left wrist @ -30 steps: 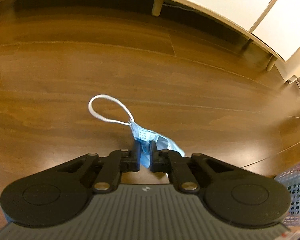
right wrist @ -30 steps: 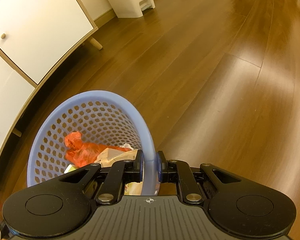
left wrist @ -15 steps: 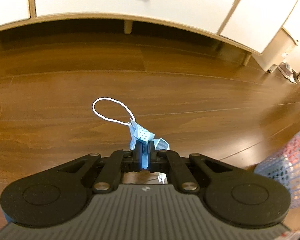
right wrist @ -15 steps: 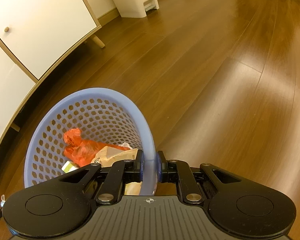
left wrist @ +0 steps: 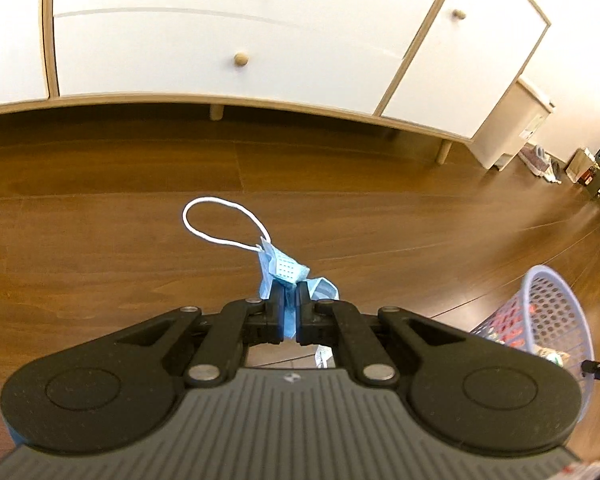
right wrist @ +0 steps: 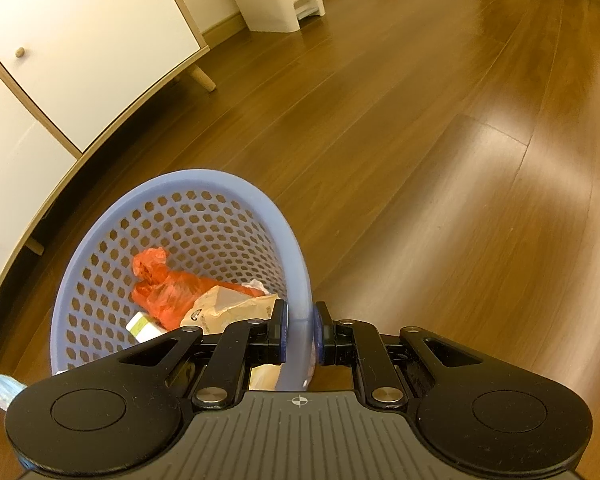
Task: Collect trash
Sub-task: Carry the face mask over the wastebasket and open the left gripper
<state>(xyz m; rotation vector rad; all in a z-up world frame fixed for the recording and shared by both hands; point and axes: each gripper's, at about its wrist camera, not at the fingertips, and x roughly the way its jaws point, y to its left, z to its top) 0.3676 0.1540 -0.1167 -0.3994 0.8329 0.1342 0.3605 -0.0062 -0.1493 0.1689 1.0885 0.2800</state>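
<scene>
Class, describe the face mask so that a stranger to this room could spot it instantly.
Start at the white cabinet above the wooden floor. In front of it, the left gripper pinches a crumpled pale blue face mask, the only blue cloth, trailing a white ear loop.

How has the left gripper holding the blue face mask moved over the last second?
Yes. The left gripper, shut on the crumpled blue face mask, has risen and tilted up: the white wooden cabinet now fills far more of its view.

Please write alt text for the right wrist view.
The right gripper clamps the rim of a lilac basket holding an orange bag and paper trash, above a wood floor; white cabinets stand left.
</scene>
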